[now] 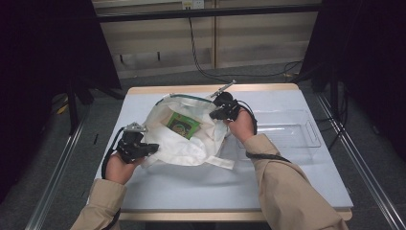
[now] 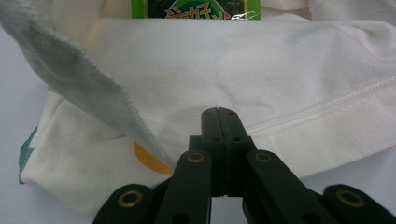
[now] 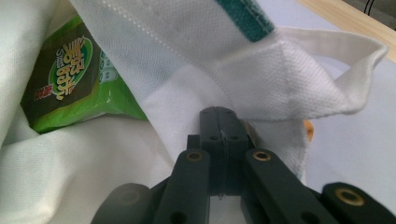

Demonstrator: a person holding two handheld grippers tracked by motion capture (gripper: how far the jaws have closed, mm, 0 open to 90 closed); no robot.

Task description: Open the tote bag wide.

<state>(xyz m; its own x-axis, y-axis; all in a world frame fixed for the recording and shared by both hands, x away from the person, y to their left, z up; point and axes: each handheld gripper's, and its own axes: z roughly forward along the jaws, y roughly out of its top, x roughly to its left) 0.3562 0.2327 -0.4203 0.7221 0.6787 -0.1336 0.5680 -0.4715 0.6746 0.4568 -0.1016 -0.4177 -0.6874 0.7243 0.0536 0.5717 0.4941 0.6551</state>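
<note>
A white cloth bag point(image 1: 191, 146) lies open on the table with a green snack packet point(image 1: 183, 124) inside it. At the bag's near left edge my left gripper point(image 1: 152, 148) is shut, pinching the cloth. My right gripper point(image 1: 214, 115) is shut on the far right part of the rim. In the left gripper view the jaws point(image 2: 218, 111) meet on a lifted fold of the bag point(image 2: 280, 70), with the packet point(image 2: 196, 9) at the top edge. In the right gripper view the jaws point(image 3: 219, 109) clamp the bag's hem point(image 3: 187, 28) beside the packet point(image 3: 70, 79).
A clear plastic tray point(image 1: 287, 129) stands to the right of the bag, behind my right hand. The pale grey table point(image 1: 215, 187) has a wooden edge at the far side. A loose white handle point(image 1: 220, 162) trails from the bag toward me.
</note>
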